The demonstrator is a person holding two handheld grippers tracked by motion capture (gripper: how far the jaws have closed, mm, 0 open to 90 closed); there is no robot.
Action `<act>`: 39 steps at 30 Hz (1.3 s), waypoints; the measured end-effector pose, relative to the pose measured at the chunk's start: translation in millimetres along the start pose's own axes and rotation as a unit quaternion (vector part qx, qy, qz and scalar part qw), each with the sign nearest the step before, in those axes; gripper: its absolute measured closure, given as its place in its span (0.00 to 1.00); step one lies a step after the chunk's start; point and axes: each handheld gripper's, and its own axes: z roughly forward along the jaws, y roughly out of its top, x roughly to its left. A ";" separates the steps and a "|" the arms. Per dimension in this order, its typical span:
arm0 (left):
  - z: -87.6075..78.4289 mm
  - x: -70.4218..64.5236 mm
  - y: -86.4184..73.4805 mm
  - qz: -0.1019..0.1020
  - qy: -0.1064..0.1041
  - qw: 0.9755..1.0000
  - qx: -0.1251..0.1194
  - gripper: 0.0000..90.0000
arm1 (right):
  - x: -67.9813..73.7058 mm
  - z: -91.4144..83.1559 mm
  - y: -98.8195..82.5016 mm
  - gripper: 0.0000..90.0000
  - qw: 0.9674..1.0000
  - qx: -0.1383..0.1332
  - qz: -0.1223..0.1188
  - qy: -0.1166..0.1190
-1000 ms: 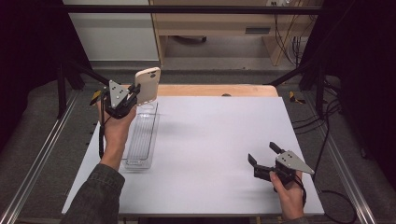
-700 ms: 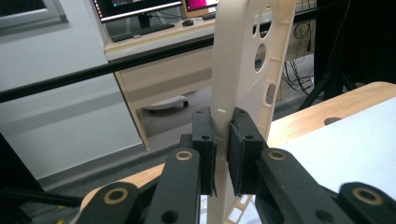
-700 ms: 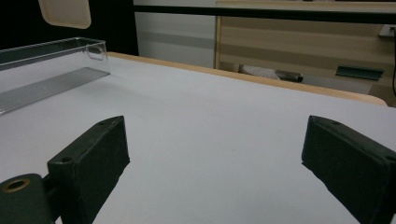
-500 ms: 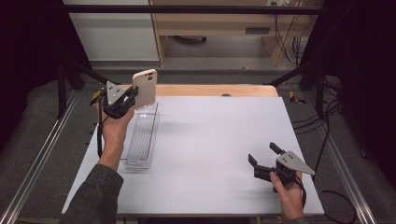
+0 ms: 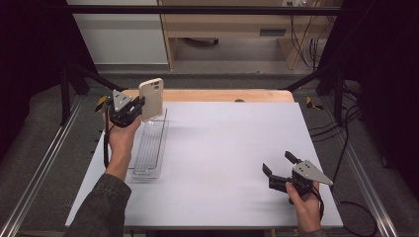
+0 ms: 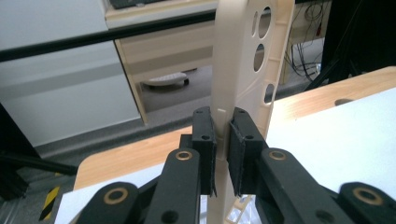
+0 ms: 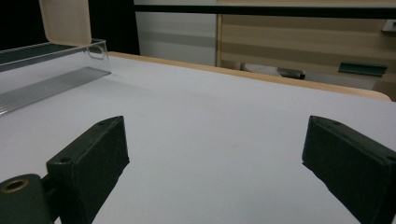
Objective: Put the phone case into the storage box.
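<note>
A beige phone case stands upright in the air at the far left of the table, over the far end of a clear plastic tray. My left gripper is shut on the case's edge. In the left gripper view the two pads pinch the case's side wall, and the camera holes show above. My right gripper rests low at the table's near right, open, with nothing between its jaws. The right gripper view has the case and the tray at its far left.
The white table top has a wooden strip along its far edge. Metal rails run along both sides. Wooden furniture and cables stand beyond the table.
My left gripper has come down a little toward the tray with the phone case still in it. The right gripper has stayed where it was.
</note>
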 end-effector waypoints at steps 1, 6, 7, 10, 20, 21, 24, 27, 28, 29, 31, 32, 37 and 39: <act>2.3 0.3 -1.7 0.001 0.000 1.000 0.004 0.91 | -0.2 0.1 -0.2 0.08 1.000 0.000 0.000 0.000; 8.6 0.3 -5.7 0.004 -0.002 1.000 0.018 0.91 | -0.5 0.3 -0.7 0.07 1.000 -0.001 0.000 0.001; 9.4 0.4 -6.4 0.005 -0.003 1.000 0.023 0.91 | -0.6 0.2 -0.7 0.08 1.000 -0.001 0.001 0.001; 11.3 2.5 -8.6 0.002 -0.003 1.000 0.030 0.90 | -0.5 0.2 -0.8 0.08 1.000 0.000 0.001 0.002; 16.7 5.6 -14.6 -0.002 -0.020 0.998 0.054 0.90 | 1.7 1.9 -2.1 0.08 1.000 0.001 0.001 0.006; 17.0 5.6 -15.1 0.000 -0.021 0.998 0.057 0.90 | 1.9 2.2 -2.2 0.08 1.000 0.001 0.002 0.006; 17.8 6.1 -17.2 0.002 -0.022 0.998 0.064 0.90 | 2.1 2.4 -2.5 0.08 1.000 0.001 0.003 0.007; 18.7 7.1 -19.7 0.000 -0.024 0.997 0.070 0.90 | 2.1 2.4 -2.7 0.08 1.000 0.000 0.004 0.008; 19.3 7.0 -20.5 -0.001 -0.027 0.997 0.072 0.90 | 2.0 2.4 -2.8 0.08 1.000 0.001 0.004 0.008; 19.6 6.8 -20.9 0.000 -0.028 0.997 0.073 0.90 | 2.0 2.4 -2.9 0.08 1.000 0.002 0.004 0.008; 20.4 6.0 -21.4 0.002 -0.032 0.997 0.075 0.90 | 1.9 2.2 -3.0 0.08 1.000 0.003 0.004 0.009; 20.9 5.5 -21.5 0.003 -0.033 0.997 0.076 0.90 | 1.6 2.0 -3.1 0.08 1.000 0.003 0.005 0.009; 23.2 4.5 -22.9 -0.002 -0.037 0.996 0.081 0.90 | 1.6 2.1 -3.4 0.08 1.000 0.003 0.004 0.009; 24.0 4.2 -23.2 -0.003 -0.037 0.996 0.081 0.90 | 1.5 2.1 -3.5 0.08 1.000 0.003 0.004 0.010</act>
